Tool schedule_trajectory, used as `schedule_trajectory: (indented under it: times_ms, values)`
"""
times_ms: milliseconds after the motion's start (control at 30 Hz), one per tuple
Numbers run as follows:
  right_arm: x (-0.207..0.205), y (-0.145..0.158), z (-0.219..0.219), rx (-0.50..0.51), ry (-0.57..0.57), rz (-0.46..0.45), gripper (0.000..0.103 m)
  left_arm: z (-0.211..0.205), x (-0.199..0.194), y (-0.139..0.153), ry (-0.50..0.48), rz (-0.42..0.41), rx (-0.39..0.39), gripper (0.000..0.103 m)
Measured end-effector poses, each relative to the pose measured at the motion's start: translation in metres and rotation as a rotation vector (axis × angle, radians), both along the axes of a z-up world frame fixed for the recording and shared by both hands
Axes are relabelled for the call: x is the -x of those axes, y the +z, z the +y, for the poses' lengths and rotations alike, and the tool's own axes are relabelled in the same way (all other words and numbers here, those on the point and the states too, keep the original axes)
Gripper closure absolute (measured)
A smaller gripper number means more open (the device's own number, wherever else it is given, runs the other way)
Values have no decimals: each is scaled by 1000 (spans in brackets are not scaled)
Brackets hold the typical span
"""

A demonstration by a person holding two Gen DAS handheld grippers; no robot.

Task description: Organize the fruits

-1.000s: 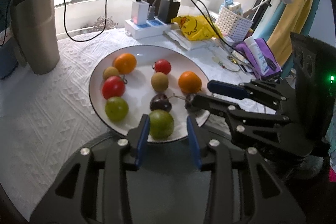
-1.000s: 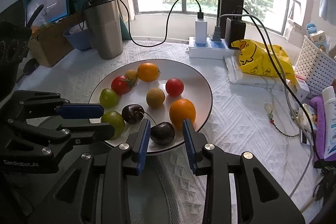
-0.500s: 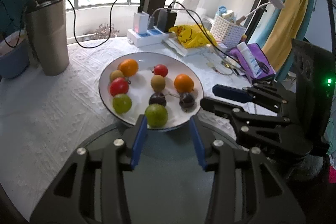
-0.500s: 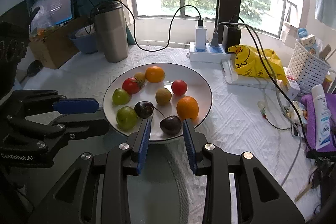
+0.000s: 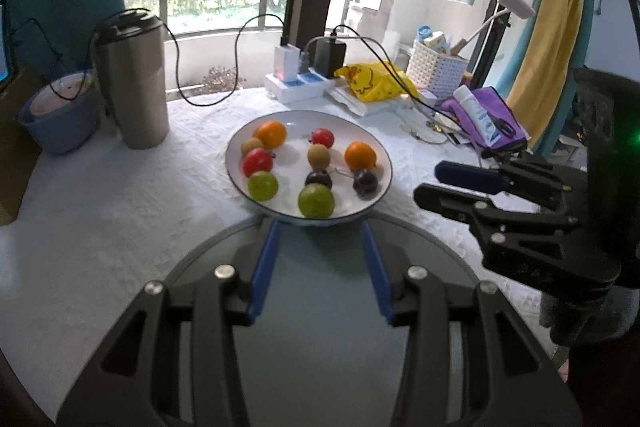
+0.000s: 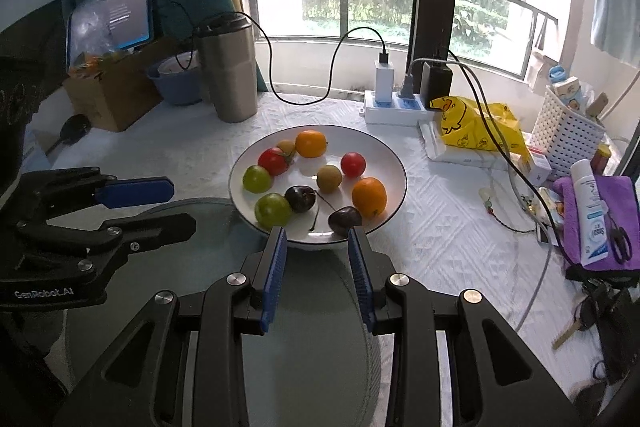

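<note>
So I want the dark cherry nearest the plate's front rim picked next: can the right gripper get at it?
Probably yes. The right gripper is open and empty, aimed at the plate, and the dark cherry lies just past its fingertips with nothing between. The orange beside it crowds one side.

Fruit-crowded plate [image 6: 394, 163] beside tumbler [image 6: 230, 75]

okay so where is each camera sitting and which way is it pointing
Left wrist: on the left gripper, facing forward over the plate of fruit toward the window; its open fingers show, the right gripper at its right.
Right wrist: on the right gripper, same heading; open fingers, the left gripper at its left.
Shared: plate, steel tumbler, power strip.
</note>
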State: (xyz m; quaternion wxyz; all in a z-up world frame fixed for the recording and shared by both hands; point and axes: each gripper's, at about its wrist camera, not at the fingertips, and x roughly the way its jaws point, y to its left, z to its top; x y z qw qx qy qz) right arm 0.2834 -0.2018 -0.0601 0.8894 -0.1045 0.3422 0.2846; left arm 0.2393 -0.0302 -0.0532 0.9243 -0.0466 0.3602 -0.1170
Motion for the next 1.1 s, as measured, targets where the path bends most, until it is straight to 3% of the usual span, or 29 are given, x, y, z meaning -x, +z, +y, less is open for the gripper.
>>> schedule_trajectory:
  times_ms: [400, 500, 567, 767, 900, 1100]
  values:
    - [40, 24, -3, -42, -43, -30, 67, 10, 38, 18, 47, -71, 1, 56]
    - [50, 33, -6, -64, -53, -41, 50, 13, 48, 25, 71, -92, 6, 44]
    - [56, 39, -7, -72, -61, -50, 49, 15, 56, 30, 82, -108, 17, 28]
    - [76, 56, -10, -89, -92, -81, 43, 15, 80, 47, 125, -154, -29, 16]
    - [87, 65, -12, -95, -112, -100, 31, 18, 94, 59, 182, -177, -52, 15]
    - [105, 84, -16, -113, -142, -139, 28, 17, 117, 80, 206, -225, -92, 15]
